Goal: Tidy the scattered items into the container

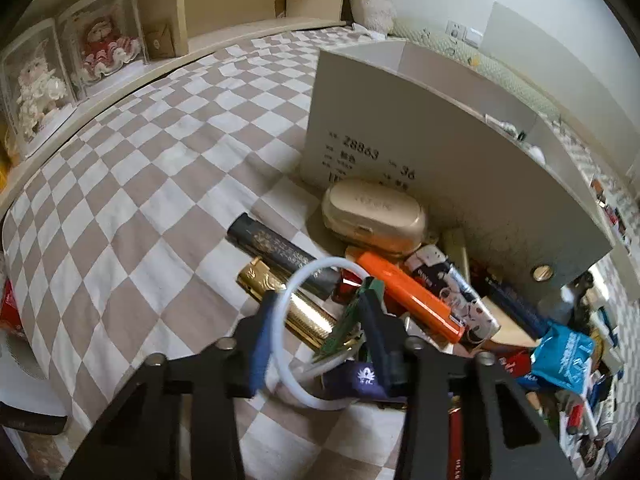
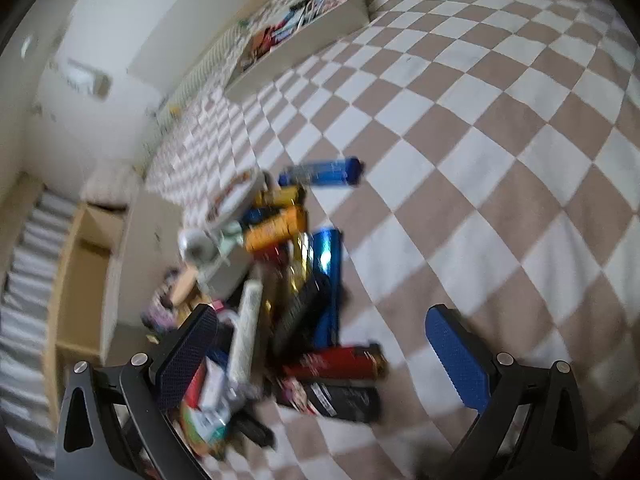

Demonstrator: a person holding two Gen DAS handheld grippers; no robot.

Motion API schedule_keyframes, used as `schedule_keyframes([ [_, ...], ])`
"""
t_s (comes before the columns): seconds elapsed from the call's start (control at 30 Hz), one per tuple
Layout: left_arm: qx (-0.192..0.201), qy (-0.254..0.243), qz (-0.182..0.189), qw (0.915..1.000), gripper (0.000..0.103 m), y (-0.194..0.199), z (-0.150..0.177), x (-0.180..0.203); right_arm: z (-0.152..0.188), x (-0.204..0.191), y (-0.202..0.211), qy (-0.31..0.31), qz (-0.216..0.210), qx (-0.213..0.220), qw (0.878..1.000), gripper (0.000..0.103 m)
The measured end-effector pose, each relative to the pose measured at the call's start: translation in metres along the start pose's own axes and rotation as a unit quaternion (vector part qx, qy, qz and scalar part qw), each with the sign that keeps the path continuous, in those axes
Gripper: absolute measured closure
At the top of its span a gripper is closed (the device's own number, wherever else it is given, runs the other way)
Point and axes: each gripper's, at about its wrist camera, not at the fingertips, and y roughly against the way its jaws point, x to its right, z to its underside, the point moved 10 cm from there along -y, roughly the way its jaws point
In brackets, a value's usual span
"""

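Checkered bedspread, shelf behind, left gripper pinching white cable, right gripper spread, pile blurred.

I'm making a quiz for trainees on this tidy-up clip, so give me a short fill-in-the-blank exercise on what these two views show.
1. The left gripper is shut on a small green circuit board with a looped ____ cable.
2. The orange lighter lies on a cloth with a ____ pattern.
3. The right gripper has its jaws ____ above the pile.
4. Against the cardboard box rests a ____ case.

Missing words: white; checkered; open; gold
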Motion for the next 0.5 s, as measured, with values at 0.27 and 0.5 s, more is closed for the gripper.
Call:
schedule_keyframes([
  [0.27, 0.003, 0.004, -0.005, 1.0000, 0.082, 0.003, -0.002, -0.001, 0.043, -0.005, -0.013, 0.115, 0.131, -0.085, 0.981, 0.000],
  [0.5, 0.010, 0.015, -0.032, 0.9993, 0.022, 0.004, -0.002, -0.013, 0.055, -0.011, -0.029, 0.126, 0.159, -0.081, 0.976, 0.000],
])
